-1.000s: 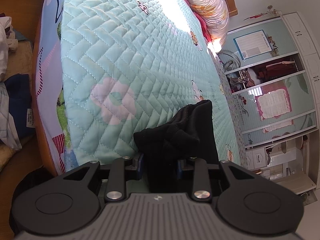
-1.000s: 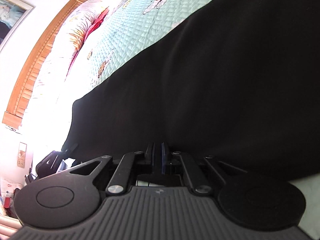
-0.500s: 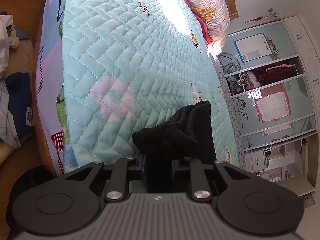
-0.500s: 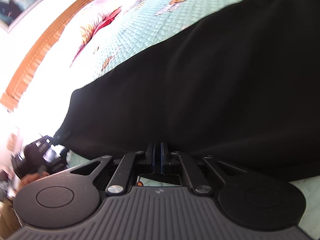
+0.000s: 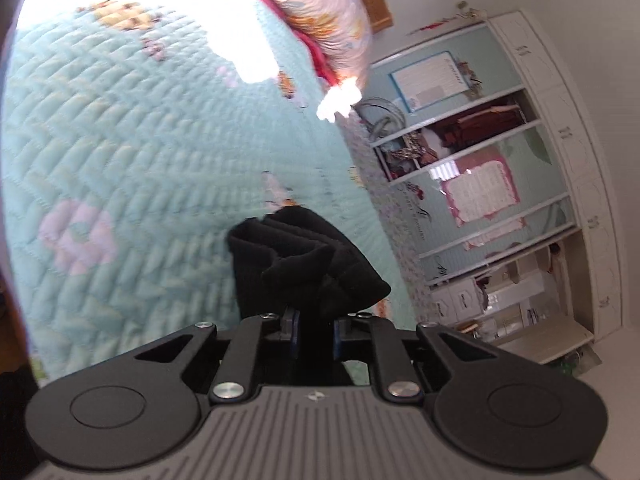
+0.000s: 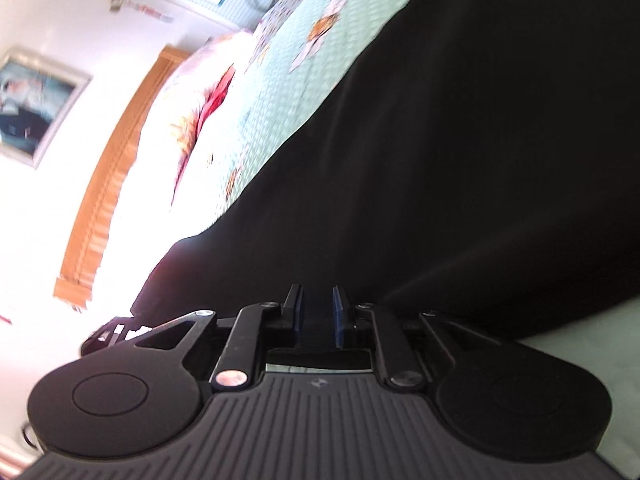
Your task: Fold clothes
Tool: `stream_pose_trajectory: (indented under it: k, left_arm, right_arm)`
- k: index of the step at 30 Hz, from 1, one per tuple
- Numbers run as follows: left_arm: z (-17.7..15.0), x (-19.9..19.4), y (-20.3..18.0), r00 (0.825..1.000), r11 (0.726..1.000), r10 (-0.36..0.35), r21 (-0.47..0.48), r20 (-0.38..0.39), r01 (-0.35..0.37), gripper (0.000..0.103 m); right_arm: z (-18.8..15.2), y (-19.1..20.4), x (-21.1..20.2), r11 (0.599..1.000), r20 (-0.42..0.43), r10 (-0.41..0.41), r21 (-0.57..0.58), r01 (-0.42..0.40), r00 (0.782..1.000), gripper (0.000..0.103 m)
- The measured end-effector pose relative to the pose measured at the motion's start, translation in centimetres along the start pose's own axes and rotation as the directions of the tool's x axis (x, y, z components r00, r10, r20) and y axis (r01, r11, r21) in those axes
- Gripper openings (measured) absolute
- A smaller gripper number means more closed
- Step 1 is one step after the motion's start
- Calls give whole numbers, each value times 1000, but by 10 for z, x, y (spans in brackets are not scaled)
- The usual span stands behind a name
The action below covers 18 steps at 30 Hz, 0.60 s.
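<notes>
Plainly, the left gripper point(image 5: 314, 330) is closing on a bunched end of the black garment point(image 5: 304, 256), cloth gathered thick between its jaws and already pinched there, raised off the quilted mint bedspread point(image 5: 132, 184); gathering the fabric this way probably gives a firm hold for carrying that end over in a fold. To the right, the right gripper point(image 6: 318, 312) has its jaws opening, a narrow gap between the blue pads point(image 6: 338, 312), with dark cloth lying just ahead; whether any is still caught between them I cannot tell. Only the left wrist view shows the wardrobe shelves point(image 5: 472, 184) and the crumpled end; only the right wrist view shows the garment's broad flat spread across the bed, the wooden headboard point(image 6: 108, 184) and the floral pillow point(image 6: 192, 120).
</notes>
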<state>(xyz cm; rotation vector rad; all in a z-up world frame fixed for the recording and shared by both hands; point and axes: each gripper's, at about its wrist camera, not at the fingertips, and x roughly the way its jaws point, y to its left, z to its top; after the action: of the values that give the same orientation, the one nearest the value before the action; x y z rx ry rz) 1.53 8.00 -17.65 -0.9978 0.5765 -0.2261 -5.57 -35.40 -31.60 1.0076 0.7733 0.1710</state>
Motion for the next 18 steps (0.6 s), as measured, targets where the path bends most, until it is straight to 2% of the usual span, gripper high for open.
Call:
stream_pose_trajectory:
  k: [2, 4, 7, 9, 10, 13, 14, 16, 18]
  left_arm:
    - [-4, 5, -37, 997, 994, -71, 81, -18, 72, 14]
    - [-14, 12, -80, 989, 975, -137, 171, -57, 145, 14]
    - [-42, 28, -148, 967, 915, -212, 319, -142, 248, 14]
    - [-73, 40, -189, 945, 856, -246, 408, -217, 317, 14]
    - [-91, 47, -207, 930, 821, -256, 449, -263, 353, 14]
    - [-161, 67, -249, 882, 684, -249, 572, -399, 452, 14]
    - [-189, 76, -257, 864, 629, -226, 610, -451, 482, 14]
    - [-244, 93, -261, 829, 538, -169, 655, -533, 531, 14]
    - [-302, 119, -248, 776, 436, -74, 680, -626, 590, 14]
  right_arm:
    - [1, -12, -13, 999, 26, 11, 39, -12, 1000, 16]
    - [3, -23, -26, 997, 59, 23, 73, -27, 998, 16]
    - [8, -38, -49, 993, 117, 39, 103, -51, 992, 20]
    - [11, -47, -67, 991, 164, 44, 114, -64, 985, 23]
    - [13, -53, -77, 990, 192, 48, 121, -72, 980, 24]
    - [19, -73, -106, 984, 275, 56, 146, -100, 960, 26]
    - [18, -85, -117, 981, 304, 52, 163, -106, 951, 26]
    - [18, -105, -132, 973, 349, 26, 207, -104, 937, 27]
    - [16, -126, -145, 961, 384, 5, 252, -110, 924, 27]
